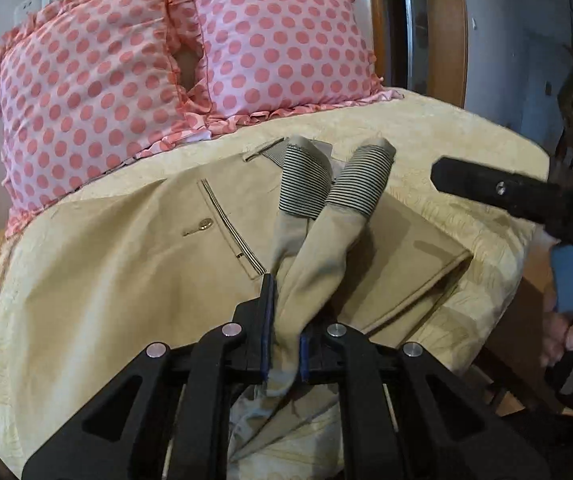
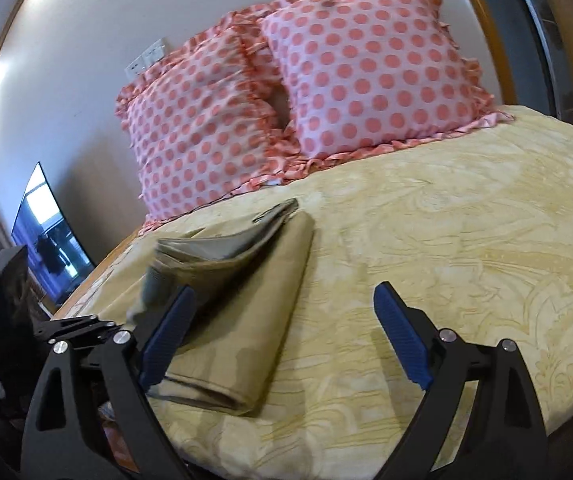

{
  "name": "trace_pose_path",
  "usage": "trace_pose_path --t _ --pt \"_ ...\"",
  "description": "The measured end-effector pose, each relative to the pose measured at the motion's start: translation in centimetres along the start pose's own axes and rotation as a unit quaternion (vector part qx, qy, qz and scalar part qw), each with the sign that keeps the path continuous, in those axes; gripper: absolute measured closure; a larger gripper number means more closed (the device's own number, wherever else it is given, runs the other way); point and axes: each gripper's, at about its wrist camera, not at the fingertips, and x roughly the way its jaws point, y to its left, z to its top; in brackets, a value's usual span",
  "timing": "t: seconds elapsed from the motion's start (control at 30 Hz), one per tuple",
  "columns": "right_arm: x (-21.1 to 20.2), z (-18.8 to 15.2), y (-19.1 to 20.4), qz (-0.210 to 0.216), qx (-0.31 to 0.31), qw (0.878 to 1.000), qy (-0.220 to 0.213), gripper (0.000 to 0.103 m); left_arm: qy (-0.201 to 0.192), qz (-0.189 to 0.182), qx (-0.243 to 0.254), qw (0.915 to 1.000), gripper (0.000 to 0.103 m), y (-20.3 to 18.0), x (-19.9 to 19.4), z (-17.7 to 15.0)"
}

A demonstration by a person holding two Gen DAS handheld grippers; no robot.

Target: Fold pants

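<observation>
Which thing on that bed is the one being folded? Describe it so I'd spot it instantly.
Start at the two pink polka-dot pillows at the head of the bed. In front of them, on the pale yellow bedspread, lie the khaki pants, pinched by the left claw. Only they have striped cuff linings and a buttoned pocket.

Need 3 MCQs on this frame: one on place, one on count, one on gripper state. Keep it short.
1. Where do the pants lie?
A. on the floor
B. on the bed
C. on a chair

2. How many dotted pillows are there?
A. one
B. two
C. four

3. What is the state of the left gripper?
A. shut on the pants
B. open, holding nothing
C. shut on a pillow

Answers:
1. B, the tan pants lie on the yellow bedspread.
2. B, two pink dotted pillows stand side by side at the wall.
3. A, tan cloth is pinched between its fingers, while the right gripper is open above the bed.
</observation>
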Motion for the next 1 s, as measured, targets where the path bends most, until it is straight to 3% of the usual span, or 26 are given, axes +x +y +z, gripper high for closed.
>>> trace_pose_path --t 0.13,0.27,0.33,0.43,0.53,0.57,0.6,0.63,0.7,0.77,0.9,1.0 --pt "0.0 0.2 -0.4 -0.003 0.004 1.0 -0.007 0.013 -0.031 0.003 0.0 0.9995 0.094 -0.5 -2.2 0.8" --pt "-0.1 0.3 -0.4 -0.008 0.005 1.0 -0.004 0.012 -0.004 0.003 0.02 0.9998 0.094 -2.0 -0.5 -0.2" --pt "-0.2 0.6 -0.3 -0.006 0.008 1.0 -0.006 0.012 -0.015 0.003 0.015 0.9998 0.094 -2.1 -0.6 -0.9" --pt "-0.3 1.3 0.5 0.0 -0.002 1.0 -0.013 0.011 -0.029 -0.027 -0.004 0.9992 0.092 -1.3 -2.2 -1.3" --pt "-0.3 2.0 1.9 0.024 -0.019 0.999 -0.017 0.011 -0.045 -0.08 -0.054 0.9943 0.077 1.1 -4.9 -1.9" --pt "0.0 2.4 2.7 0.041 -0.029 0.999 -0.017 0.011 -0.058 -0.089 -0.079 0.9912 0.059 2.4 -5.9 -2.0" --pt "0.3 2.6 3.6 0.06 -0.039 0.997 -0.013 0.011 -0.072 -0.078 -0.11 0.9883 0.038 4.2 -6.7 -2.1" --pt "0.9 2.8 4.6 0.081 -0.052 0.995 -0.002 0.011 -0.084 -0.055 -0.132 0.9862 0.033 5.8 -7.2 -2.1" --pt "2.2 2.8 6.3 0.105 -0.076 0.991 0.022 0.011 -0.084 0.012 -0.163 0.9829 0.031 8.9 -7.1 -2.0" --pt "3.9 2.7 7.6 0.114 -0.094 0.988 0.047 0.011 -0.067 0.052 -0.179 0.9802 0.03 11.0 -6.1 -2.0" --pt "6.7 2.0 8.1 0.098 -0.09 0.986 0.103 0.009 -0.027 0.075 -0.182 0.9801 0.023 12.5 -3.7 -2.6" --pt "7.6 0.2 7.3 0.078 -0.082 0.982 0.154 0.009 0.006 0.068 -0.18 0.9813 0.023 11.8 -2.5 -4.1"
